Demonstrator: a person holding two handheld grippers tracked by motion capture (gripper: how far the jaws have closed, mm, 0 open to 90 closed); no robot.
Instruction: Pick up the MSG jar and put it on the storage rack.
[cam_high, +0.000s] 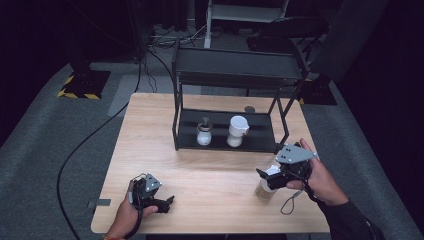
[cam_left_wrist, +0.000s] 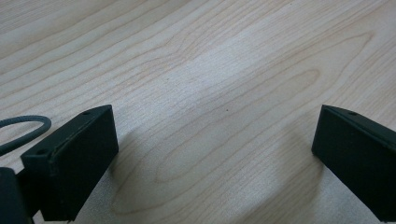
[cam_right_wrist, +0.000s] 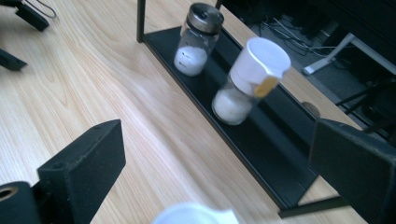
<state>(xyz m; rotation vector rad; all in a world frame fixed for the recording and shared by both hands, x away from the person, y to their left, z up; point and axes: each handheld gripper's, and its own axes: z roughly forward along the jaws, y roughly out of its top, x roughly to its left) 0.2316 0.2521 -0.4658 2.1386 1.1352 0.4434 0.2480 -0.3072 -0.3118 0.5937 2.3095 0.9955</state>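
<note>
The left gripper (cam_high: 169, 202) is seen low on the light wooden table (cam_high: 215, 172), and its black jaws are spread wide with nothing but bare wood between them. Further right, a clear jar with a white lid and tan stuff inside (cam_high: 266, 187) stands on the table near the front right edge. The right gripper (cam_high: 262, 177) is held just over this jar, with its jaws spread wide on both sides of the white lid and not yet pressing on it. For a good grab, the jaws should be brought a bit lower, kept level, and closed gently on the lid or neck so the jar is not tipped. Behind it, a black metal shelf rack (cam_high: 235, 70) stands at the back of the table, with a clear shaker with a metal cap (cam_high: 203, 132) and a clear jar with a white flip lid (cam_high: 237, 131) on its lower tray. Open room is left on the tray at the right of these two. The top shelf and thin side posts should be passed with care
</note>
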